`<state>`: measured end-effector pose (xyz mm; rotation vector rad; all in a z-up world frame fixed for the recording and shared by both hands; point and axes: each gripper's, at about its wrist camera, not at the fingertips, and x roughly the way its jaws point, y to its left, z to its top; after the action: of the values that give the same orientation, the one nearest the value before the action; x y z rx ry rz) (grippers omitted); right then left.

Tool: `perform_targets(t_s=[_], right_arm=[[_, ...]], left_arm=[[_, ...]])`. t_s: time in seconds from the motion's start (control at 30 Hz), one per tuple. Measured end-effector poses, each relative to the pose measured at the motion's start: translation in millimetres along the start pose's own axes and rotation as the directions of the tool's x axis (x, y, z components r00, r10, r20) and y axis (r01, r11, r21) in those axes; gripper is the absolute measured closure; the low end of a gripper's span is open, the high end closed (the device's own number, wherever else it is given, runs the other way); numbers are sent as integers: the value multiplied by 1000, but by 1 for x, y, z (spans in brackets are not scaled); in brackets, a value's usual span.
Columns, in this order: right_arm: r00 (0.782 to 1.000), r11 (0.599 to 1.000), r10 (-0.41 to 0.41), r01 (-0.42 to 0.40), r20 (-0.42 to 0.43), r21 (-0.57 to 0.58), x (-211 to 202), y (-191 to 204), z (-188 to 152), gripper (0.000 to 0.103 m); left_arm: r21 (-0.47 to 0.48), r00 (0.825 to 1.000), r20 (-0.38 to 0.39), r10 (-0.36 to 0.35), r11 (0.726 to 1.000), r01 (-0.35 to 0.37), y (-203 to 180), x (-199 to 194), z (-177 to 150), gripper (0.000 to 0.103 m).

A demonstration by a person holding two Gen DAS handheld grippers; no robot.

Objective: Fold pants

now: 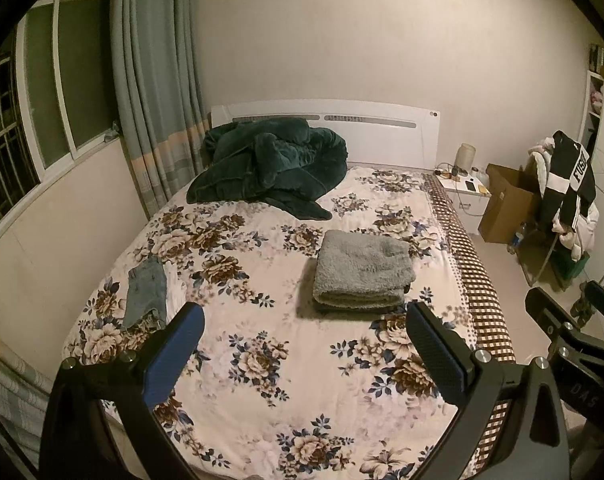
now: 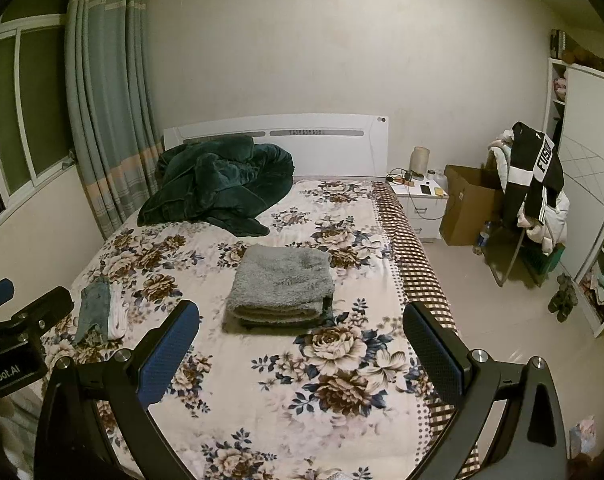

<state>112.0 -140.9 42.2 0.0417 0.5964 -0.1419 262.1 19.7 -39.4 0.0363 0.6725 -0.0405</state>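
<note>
Grey fleece pants (image 1: 363, 270) lie folded in a neat stack at the centre of the frame on the floral bed (image 1: 262, 380). Left gripper (image 1: 302, 354) and right gripper (image 2: 302, 354) both hover wide open and hold nothing. A careless pinch may catch only the top layer and undo the stack. The denim shorts (image 1: 146, 286) at the left could be mistaken for the pants.

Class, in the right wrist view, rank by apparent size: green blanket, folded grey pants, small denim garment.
1. green blanket, though farthest away
2. folded grey pants
3. small denim garment
</note>
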Motion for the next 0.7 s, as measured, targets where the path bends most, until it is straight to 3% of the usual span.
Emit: perform_targets(t_s=[0.7], right_arm=[[1000,1000,-3,3,-4,5,-2,2,0,0]], left_arm=[[-3,1000,0,3,1000,-3,-3,-1,-2,0]])
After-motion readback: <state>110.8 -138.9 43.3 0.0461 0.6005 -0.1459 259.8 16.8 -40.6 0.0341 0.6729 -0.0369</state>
